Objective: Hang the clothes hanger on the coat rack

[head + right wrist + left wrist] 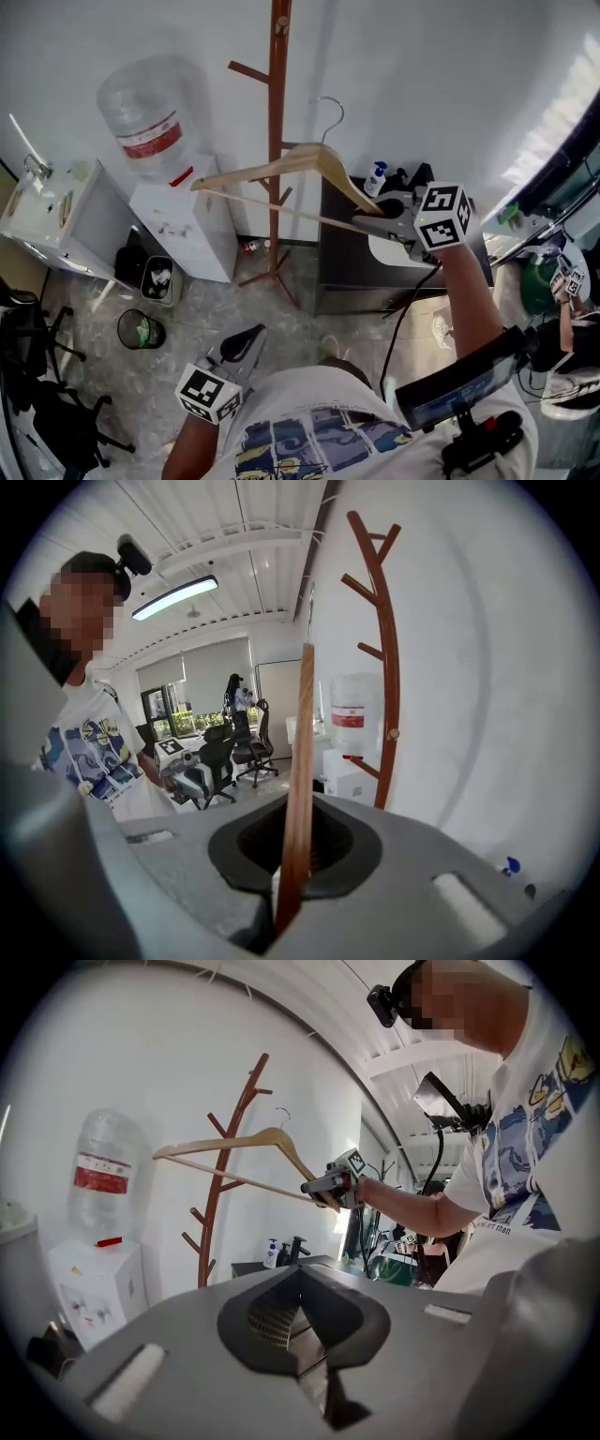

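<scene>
Two hand-held grippers: the right hand-held gripper (pixel 371 217) is clamped on one end of the pale wooden clothes hanger with a wire hook (pixel 281 172); the left hand-held gripper (pixel 251 336), low by the person's waist, has its jaws together on nothing.
Hanger position: in the air, crossing in front of the reddish-brown wooden coat rack (pixel 278 75).
Long axis: roughly level, running left from the right hand-held gripper, hook upright just right of the pole.
Rack from gripper: ahead and left; contact with the pole cannot be told.
Nearer arm: right.
Likely need: bring the hook over a side peg.
</scene>
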A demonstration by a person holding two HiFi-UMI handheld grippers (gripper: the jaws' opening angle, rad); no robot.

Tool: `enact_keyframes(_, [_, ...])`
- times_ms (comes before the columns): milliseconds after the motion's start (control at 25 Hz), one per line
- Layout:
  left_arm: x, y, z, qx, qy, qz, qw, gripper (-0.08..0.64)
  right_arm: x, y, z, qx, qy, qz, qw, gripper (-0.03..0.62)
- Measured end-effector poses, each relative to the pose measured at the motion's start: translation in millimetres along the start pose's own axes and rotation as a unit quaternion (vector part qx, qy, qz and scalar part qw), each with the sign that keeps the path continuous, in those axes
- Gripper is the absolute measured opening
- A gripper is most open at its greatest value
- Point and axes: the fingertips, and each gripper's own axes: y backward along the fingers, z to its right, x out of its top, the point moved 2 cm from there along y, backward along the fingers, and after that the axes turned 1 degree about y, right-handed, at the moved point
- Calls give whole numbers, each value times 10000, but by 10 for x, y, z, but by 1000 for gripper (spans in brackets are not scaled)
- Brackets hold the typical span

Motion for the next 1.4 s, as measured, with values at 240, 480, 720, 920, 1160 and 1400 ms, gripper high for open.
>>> enact_keyframes(240, [-31, 89, -76, 180, 45, 68, 9998, 3, 391, 9, 257, -34, 11, 172, 9998, 3])
enact_keyframes(480, [79, -88, -71, 307, -46, 226, 9993, 3, 704, 49, 588, 176, 53, 329, 9993, 2])
enact_keyframes(720, [221, -289, -142, 572, -39, 331, 9978, 3, 966, -113, 892, 549, 171, 332, 9978, 2])
enact_keyframes(920, [211, -468, -185, 801, 28, 371, 9961, 3, 1161, -233, 1173, 812, 373, 277, 9956, 2])
enact_keyframes(1160, [223, -606, -224, 1072, 119, 388, 9934, 3, 1303, -398, 1354, 1146, 495, 101, 9921, 2])
enact_keyframes(1400, [307, -765, -192, 1265, 235, 392, 9909, 3, 1235, -516, 1468, 1360, 532, -168, 9891, 2])
